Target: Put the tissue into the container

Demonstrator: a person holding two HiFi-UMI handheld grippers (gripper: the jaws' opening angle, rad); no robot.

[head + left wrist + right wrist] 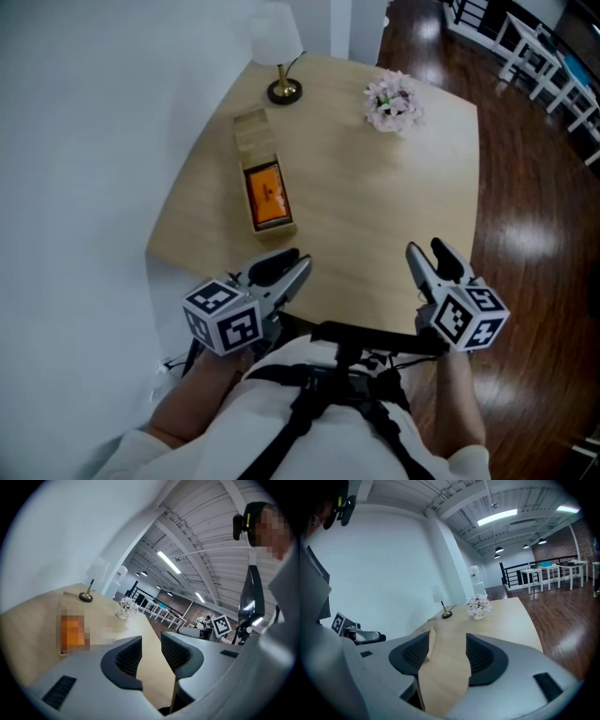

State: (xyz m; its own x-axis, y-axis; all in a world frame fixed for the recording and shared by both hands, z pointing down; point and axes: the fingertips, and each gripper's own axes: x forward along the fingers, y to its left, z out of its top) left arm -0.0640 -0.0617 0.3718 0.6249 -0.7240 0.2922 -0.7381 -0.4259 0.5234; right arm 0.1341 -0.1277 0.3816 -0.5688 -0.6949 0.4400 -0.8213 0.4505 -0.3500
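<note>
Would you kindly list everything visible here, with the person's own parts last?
table: 1, light wood, beside the white wall
wooden box: 1, pale wood, lid open, table's left part
orange packet: 1, orange, inside the wooden box
lamp: 1, white shade, brass base, far edge
flowers: 1 pot, pink-white, far right
floor: dark wood, right of table
left gripper: 1, grey, open, empty
right gripper: 1, grey, open, empty

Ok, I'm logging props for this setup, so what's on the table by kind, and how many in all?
Lamp: 1
Flower arrangement: 1
Wooden box, open: 1
Orange pack inside the box: 1
Total: 4
</note>
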